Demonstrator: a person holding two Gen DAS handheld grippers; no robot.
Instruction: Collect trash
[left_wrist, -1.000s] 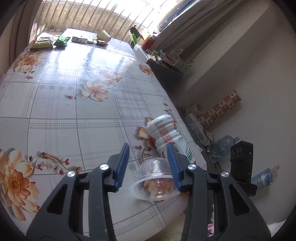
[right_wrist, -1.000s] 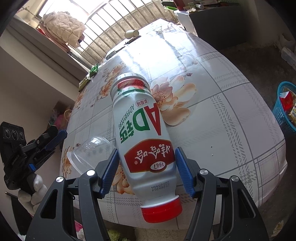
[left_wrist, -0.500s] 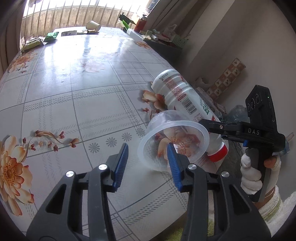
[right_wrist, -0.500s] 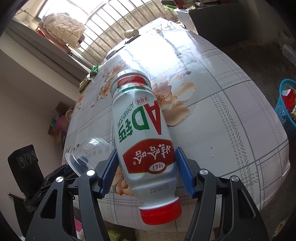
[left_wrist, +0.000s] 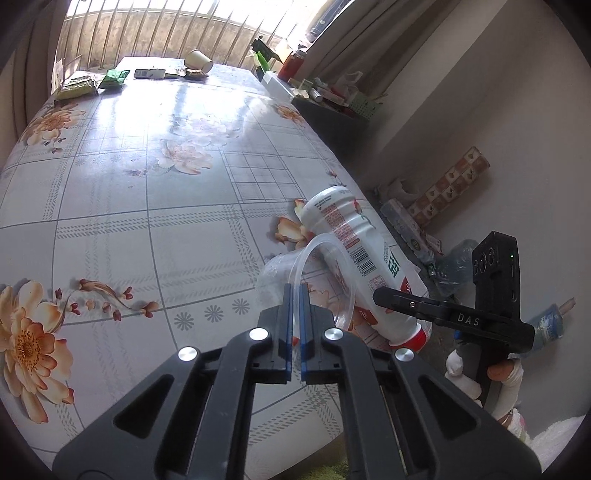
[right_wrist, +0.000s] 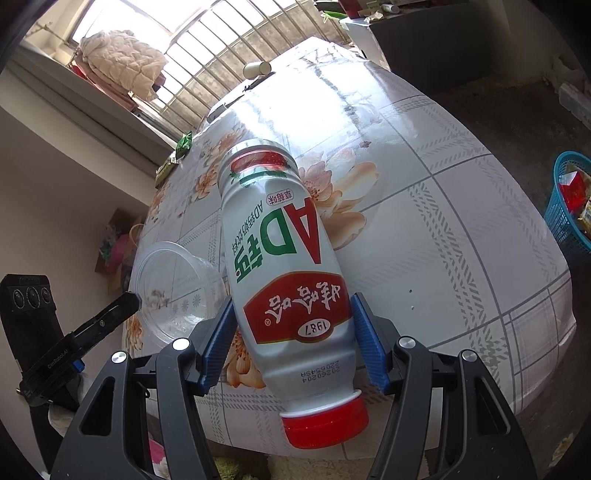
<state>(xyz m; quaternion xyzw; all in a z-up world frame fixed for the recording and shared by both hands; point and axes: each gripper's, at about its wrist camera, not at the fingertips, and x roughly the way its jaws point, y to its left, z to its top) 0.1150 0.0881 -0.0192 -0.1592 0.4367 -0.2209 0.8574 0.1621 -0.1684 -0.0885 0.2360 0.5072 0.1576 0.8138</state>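
Left gripper (left_wrist: 294, 295) is pinched tight on the rim of the clear plastic cup (left_wrist: 314, 280), blue pads nearly meeting with the thin wall between them. Cup lies on its side near the table's (left_wrist: 147, 192) near right corner, touching the bottle (left_wrist: 354, 243). Right gripper (right_wrist: 295, 332) has its jaws spread either side of the white AD drink bottle (right_wrist: 284, 266) — pads just beside the body, contact unclear. Bottle lies flat, red cap (right_wrist: 325, 424) overhanging the near edge. Far edge: paper cup (left_wrist: 199, 61) and green packets (left_wrist: 114, 78). Blue basket (right_wrist: 569, 206) on the floor off the right side.
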